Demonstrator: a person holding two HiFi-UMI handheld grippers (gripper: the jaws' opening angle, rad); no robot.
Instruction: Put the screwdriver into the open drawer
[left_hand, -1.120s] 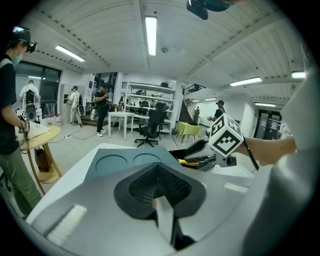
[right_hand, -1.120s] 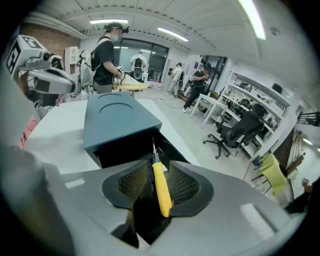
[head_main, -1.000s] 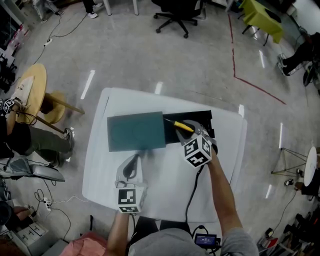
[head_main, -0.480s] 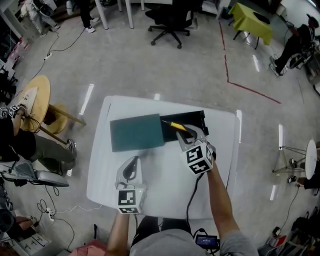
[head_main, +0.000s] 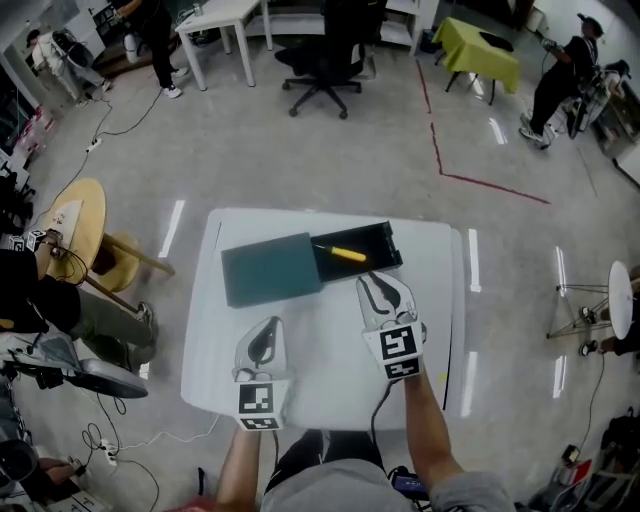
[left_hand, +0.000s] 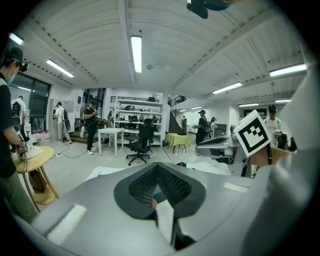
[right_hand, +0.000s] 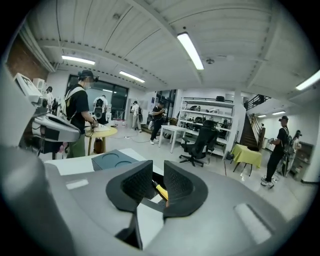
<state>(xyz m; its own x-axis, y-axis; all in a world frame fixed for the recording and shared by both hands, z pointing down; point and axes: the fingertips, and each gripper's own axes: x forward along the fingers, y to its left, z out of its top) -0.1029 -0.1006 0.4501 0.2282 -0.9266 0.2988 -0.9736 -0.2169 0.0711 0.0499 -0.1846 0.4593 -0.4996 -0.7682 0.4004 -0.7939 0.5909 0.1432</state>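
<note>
Right claw (head_main: 378, 288) empty, jaws narrowly apart, just been closing. Left claw (head_main: 262, 340) pressed together, empty. Screwdriver (head_main: 347, 254) lies inside open drawer (head_main: 388, 243) on counter (head_main: 330, 375). Risk: right claw clips drawer front, jolts tool.

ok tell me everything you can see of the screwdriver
The screwdriver has a yellow handle that looks plastic and a thin dark shaft. It lies flat and slantwise inside the open black drawer, with its shaft toward the teal box. Only the drawer touches it.
</note>
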